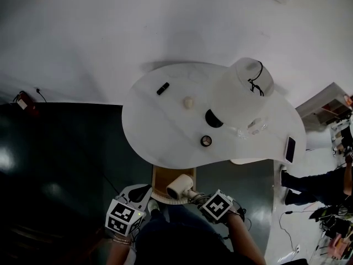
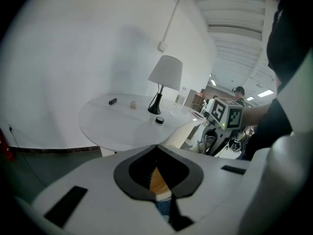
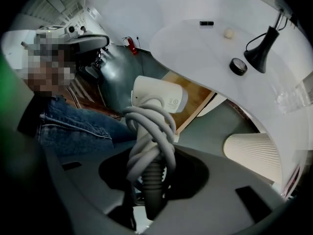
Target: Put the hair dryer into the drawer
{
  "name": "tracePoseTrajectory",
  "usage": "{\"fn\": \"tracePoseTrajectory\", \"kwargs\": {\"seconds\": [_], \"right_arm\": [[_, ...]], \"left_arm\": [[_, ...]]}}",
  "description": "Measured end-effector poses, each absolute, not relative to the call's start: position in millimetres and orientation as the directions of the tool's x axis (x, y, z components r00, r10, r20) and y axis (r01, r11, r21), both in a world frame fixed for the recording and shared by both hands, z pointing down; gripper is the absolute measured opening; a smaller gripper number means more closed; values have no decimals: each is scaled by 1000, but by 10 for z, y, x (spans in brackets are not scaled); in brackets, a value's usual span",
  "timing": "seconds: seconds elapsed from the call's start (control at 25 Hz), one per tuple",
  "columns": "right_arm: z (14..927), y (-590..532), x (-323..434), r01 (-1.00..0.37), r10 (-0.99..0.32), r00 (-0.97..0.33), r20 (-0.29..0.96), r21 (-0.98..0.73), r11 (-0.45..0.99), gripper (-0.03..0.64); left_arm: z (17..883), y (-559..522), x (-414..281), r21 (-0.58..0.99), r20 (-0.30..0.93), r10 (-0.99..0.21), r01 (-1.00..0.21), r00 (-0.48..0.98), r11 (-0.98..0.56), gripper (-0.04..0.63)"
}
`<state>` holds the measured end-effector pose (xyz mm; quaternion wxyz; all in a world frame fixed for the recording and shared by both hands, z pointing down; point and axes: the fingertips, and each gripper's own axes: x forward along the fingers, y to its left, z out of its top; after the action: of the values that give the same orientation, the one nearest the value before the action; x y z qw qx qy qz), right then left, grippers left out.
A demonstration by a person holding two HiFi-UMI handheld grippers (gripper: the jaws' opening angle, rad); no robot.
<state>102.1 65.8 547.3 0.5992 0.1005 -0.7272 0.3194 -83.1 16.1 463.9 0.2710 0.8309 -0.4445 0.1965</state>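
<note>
Your right gripper (image 3: 150, 182), clamped on the cream plastic cord-wrapped hair dryer (image 3: 159, 98), may snag loose loops on the edge of the open wooden drawer (image 3: 194, 104).

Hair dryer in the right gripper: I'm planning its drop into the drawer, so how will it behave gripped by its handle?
The white plastic hair dryer is probably rigid but top-heavy, its barrel far beyond the right gripper, so it may pivot. Its grey coiled cord looks springy and could slip loose.
</note>
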Motion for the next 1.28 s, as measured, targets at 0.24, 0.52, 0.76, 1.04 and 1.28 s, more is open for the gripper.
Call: {"fn": "tracePoseTrajectory", "kwargs": {"seconds": [0.24, 0.52, 0.76, 1.04, 1.28], "right_arm": [[5516, 521, 1055, -505, 249, -269, 930, -356, 786, 156], [5554, 443, 1502, -519, 293, -114, 949, -308, 798, 156], [5639, 327, 1417, -426, 287, -201, 937, -347, 835, 156], [5705, 242, 1467, -397, 275, -166, 947, -320, 860, 156], [5724, 200, 1334, -426, 248, -192, 950, -308, 850, 156]], "left_arm": [[4705, 102, -759, 280, 590, -631, -861, 503, -425, 15], [4802, -26, -706, 292, 597, -662, -891, 453, -347, 15], [4851, -82, -702, 283, 609, -685, -916, 400, -283, 15], [4859, -114, -752, 248, 637, -682, -933, 359, -259, 15], [4819, -186, -735, 255, 626, -669, -916, 401, -310, 15]]}}
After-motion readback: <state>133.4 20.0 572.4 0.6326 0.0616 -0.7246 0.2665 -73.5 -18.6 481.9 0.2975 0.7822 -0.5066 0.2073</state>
